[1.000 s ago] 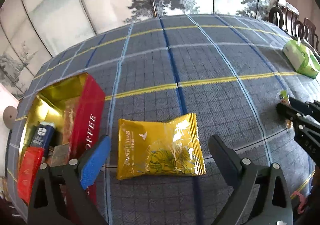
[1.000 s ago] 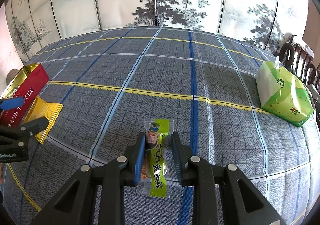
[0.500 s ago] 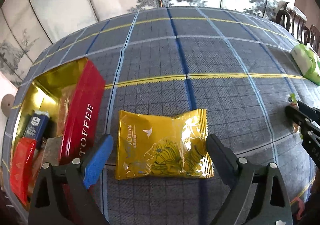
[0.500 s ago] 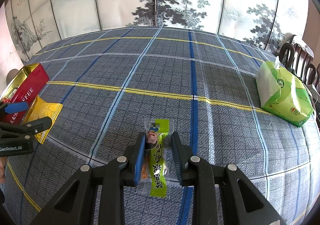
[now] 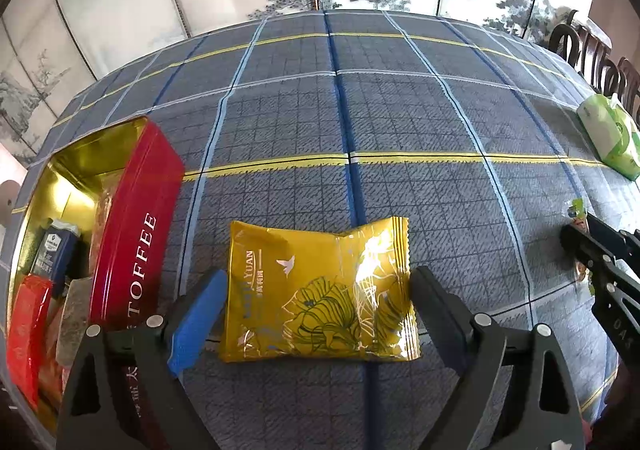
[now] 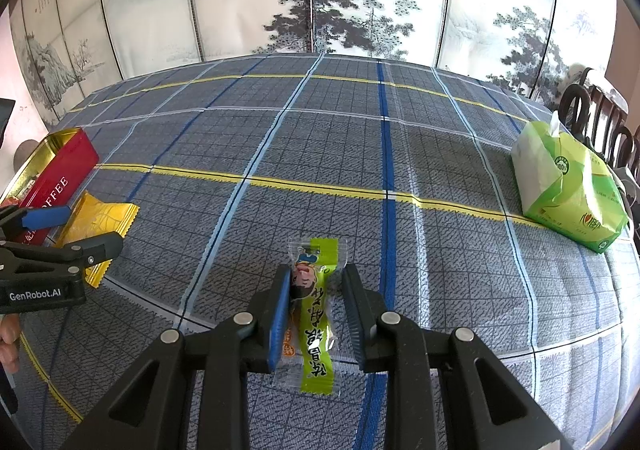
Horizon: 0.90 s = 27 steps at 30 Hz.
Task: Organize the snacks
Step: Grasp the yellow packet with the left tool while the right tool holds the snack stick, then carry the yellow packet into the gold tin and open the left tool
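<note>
Tablecloth [image 5: 400, 121]: packet [image 5: 320, 294] between left tongs [image 5: 316, 314]

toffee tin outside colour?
Red toffee tin, white lettering, gold inside; clearest in the left wrist view.

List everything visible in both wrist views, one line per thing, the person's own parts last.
toffee tin: one, red outside, gold inside, open, at the table's left edge, holding wrapped snacks.
yellow snack packet: one, gold-yellow, flat on the cloth right of the tin, between the left fingers.
green snack stick: one, lime green with clear ends, lying between the right fingers.
tissue pack: one, green and white, at the table's right side.
tablecloth: one, grey-blue plaid with yellow and blue lines.
folding screen: one, pale with ink trees, behind the table.
chair: dark wood, behind the tissue pack.
left hand-held gripper: black, closing around the yellow packet, pads not touching.
right hand-held gripper: black, narrowed on the green stick.
</note>
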{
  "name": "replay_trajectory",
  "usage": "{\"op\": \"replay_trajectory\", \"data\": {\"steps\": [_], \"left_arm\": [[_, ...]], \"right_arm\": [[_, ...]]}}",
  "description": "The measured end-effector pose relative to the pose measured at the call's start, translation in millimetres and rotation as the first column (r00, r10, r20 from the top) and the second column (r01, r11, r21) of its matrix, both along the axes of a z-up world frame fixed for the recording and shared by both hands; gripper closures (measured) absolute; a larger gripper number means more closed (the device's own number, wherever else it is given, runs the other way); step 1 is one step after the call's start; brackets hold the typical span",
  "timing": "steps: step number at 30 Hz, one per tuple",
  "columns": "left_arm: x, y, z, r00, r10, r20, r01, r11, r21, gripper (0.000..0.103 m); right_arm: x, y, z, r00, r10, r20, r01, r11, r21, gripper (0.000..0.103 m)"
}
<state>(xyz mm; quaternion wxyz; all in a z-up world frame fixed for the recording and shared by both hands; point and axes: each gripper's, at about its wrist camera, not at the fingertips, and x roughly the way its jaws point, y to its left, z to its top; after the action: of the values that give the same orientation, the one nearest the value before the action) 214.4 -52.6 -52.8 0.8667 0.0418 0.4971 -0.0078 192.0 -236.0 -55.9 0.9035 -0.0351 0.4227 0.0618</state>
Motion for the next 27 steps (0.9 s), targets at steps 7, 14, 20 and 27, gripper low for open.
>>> {"op": "replay_trajectory", "data": {"steps": [7, 14, 20, 27], "left_arm": [[-8.0, -3.4, 2.8, 0.999, -0.032, 0.015, 0.032, 0.999, 0.006, 0.031], [-18.6, -10.2, 7.8, 0.996, -0.088, 0.034, 0.087, 0.996, 0.037, 0.05], [-21.5, -10.8, 8.9, 0.995, -0.094, 0.023, 0.093, 0.995, 0.033, 0.05], [-24.8, -4.1, 13.3, 0.997, -0.077, 0.008, 0.077, 0.997, -0.009, 0.051]], "right_arm": [[-0.2, -0.5, 0.3, 1.0, 0.0, 0.0, 0.0, 1.0, 0.001, 0.077], [-0.2, -0.2, 0.2, 1.0, 0.001, 0.0, -0.001, 1.0, 0.0, 0.077], [-0.1, 0.2, 0.1, 1.0, 0.001, 0.0, -0.001, 1.0, 0.0, 0.077], [-0.2, 0.1, 0.3, 1.0, 0.001, -0.001, -0.001, 1.0, 0.0, 0.077]]}}
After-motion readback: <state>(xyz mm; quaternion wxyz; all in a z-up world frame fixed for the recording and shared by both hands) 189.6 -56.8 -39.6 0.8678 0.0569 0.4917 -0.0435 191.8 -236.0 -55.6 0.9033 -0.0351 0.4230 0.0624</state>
